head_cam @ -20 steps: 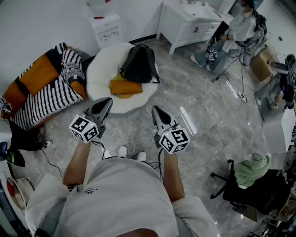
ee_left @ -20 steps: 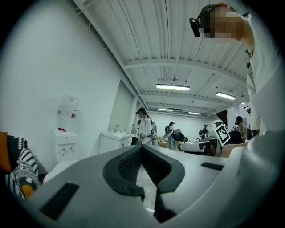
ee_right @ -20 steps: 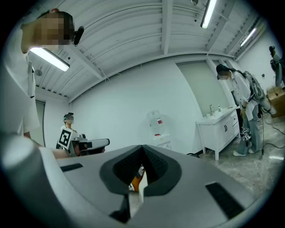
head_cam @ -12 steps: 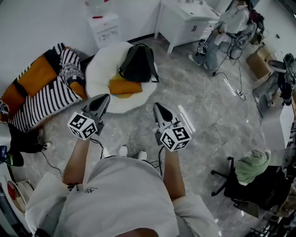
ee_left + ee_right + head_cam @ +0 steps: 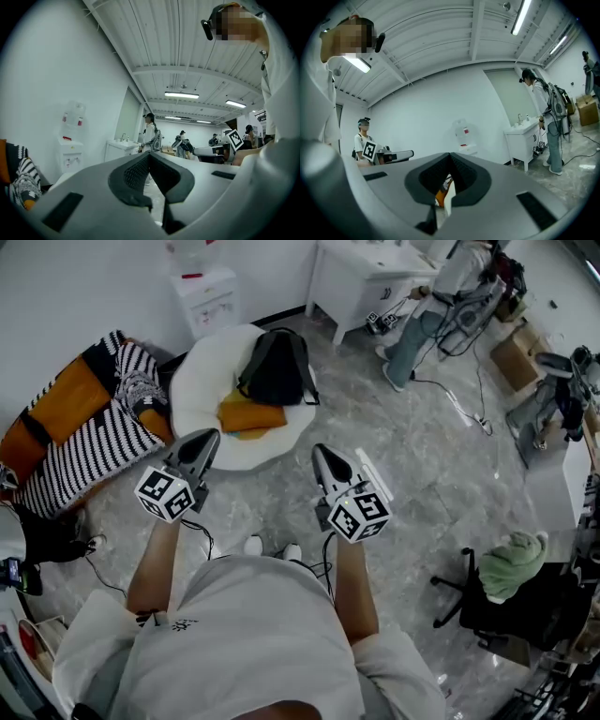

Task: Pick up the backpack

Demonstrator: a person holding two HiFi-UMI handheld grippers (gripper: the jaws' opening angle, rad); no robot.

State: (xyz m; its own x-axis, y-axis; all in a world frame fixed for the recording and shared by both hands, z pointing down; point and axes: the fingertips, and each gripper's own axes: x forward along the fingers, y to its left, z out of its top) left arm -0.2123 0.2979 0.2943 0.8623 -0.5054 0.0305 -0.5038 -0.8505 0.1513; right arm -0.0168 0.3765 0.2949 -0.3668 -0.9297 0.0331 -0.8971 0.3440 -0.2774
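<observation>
Approach step, judging by gap: left gripper [image 5: 207, 436] and right gripper [image 5: 322, 451] both closed tight, empty, level, well short of backpack [image 5: 277, 369]. Propped on white beanbag [image 5: 199, 381] beside orange cushion [image 5: 249, 415]; long axis away from wearer, top end toward wall [image 5: 84, 277]. Step closer, open jaws, grip near top end, lift straight.

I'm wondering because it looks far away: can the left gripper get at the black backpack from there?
Probably not yet: the left gripper hangs short of the backpack on the white seat, jaws shut. Nothing seems to block the way; only floor lies between.
</observation>
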